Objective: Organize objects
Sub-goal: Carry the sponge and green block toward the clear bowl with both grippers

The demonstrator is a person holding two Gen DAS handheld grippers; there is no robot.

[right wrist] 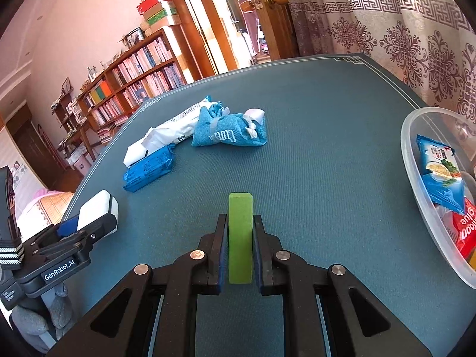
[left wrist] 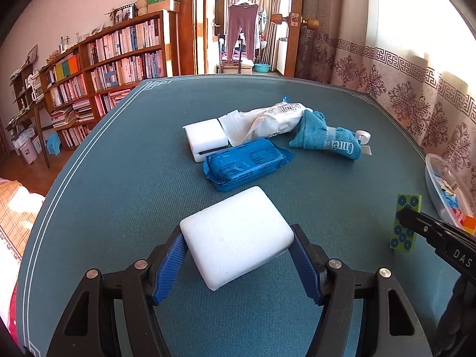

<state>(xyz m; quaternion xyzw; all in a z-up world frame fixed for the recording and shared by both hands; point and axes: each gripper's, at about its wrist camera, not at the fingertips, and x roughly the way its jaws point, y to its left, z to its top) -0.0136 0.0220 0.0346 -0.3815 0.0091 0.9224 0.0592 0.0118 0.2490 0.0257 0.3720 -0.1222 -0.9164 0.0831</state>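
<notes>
1. The left gripper (left wrist: pixel 238 255) holds a white sponge block (left wrist: pixel 236 238); its jaws press on the two sides of the block, which is raised above the bench (left wrist: pixel 119 178).
2. The right gripper (right wrist: pixel 240 238) has its jaws closed on a green block (right wrist: pixel 240 238), which stands narrow between them. In the left wrist view the same block shows a face with blue dots (left wrist: pixel 406 223).
3. Further back on the bench lies a blue packet (left wrist: pixel 247 163), and just behind it a second white sponge (left wrist: pixel 205 139) touches it.
4. A white plastic bag (left wrist: pixel 267 122) lies beside that sponge, and one end of it reaches a blue towel (left wrist: pixel 324 136) that carries white letters.
5. A clear plastic bowl (right wrist: pixel 416 178) stands at the right edge of the bench. Inside it are blue snack packets (right wrist: pixel 440 175) and a red packet (right wrist: pixel 464 232).
6. The green block is near the bowl but not over it; the white sponge block is well apart from the bowl.
7. Behind the bench are a bookshelf (left wrist: pixel 119 53) full of books and a patterned curtain (left wrist: pixel 401 89).
</notes>
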